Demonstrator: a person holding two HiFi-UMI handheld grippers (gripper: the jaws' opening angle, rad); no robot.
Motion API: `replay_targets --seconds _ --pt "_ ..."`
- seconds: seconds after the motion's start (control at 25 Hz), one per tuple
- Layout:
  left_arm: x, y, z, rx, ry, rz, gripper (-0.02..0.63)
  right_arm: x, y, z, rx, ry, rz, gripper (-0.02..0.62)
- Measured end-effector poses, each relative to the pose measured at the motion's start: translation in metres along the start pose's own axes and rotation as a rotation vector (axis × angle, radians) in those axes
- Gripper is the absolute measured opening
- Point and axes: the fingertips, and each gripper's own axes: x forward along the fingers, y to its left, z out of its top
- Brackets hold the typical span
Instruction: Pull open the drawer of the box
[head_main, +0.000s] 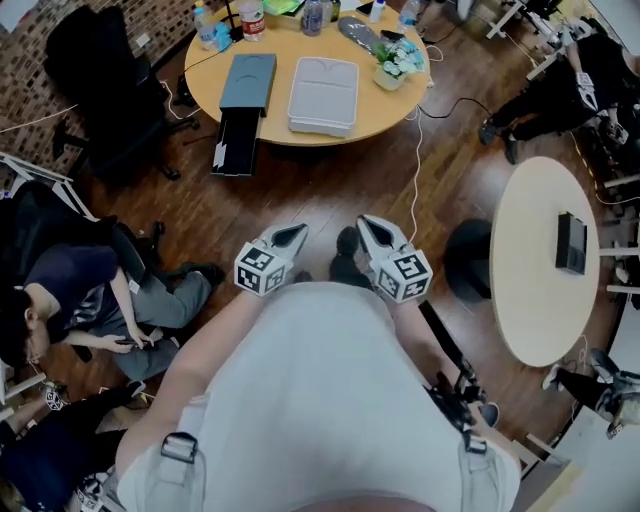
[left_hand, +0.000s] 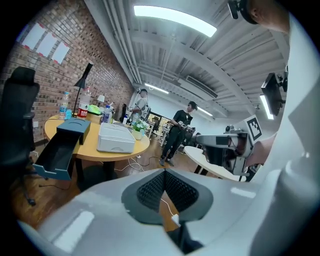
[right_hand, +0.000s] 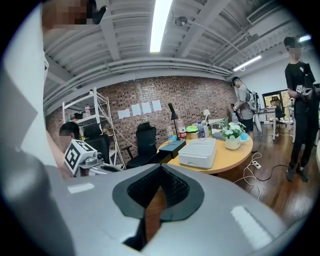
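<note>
The left tongs (head_main: 297, 232) and right tongs (head_main: 365, 222) are closed, empty, near the body. The box (head_main: 248, 80) sits on the far table (head_main: 385, 105), its drawer (head_main: 237, 142) already out past the edge; pulling further would likely tip it.

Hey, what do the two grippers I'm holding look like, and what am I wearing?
Both the left gripper and right gripper have pale grey, pointed jaws with dark ribbed pads. Each carries a white cube with black square markers. The top is light grey.
</note>
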Motion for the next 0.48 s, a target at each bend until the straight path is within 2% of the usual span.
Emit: replay_targets --seconds 0.28,0.48 --pt "0.005 0.029 0.013 -0.117 -0.030 0.070 0.006 0.037 -0.008 0.017 -0.019 0.034 0.084 0.006" --pt "0.033 0.048 0.010 -0.282 -0.055 0.105 0.006 0.050 -0.034 0.019 -0.033 0.075 0.131 0.006"
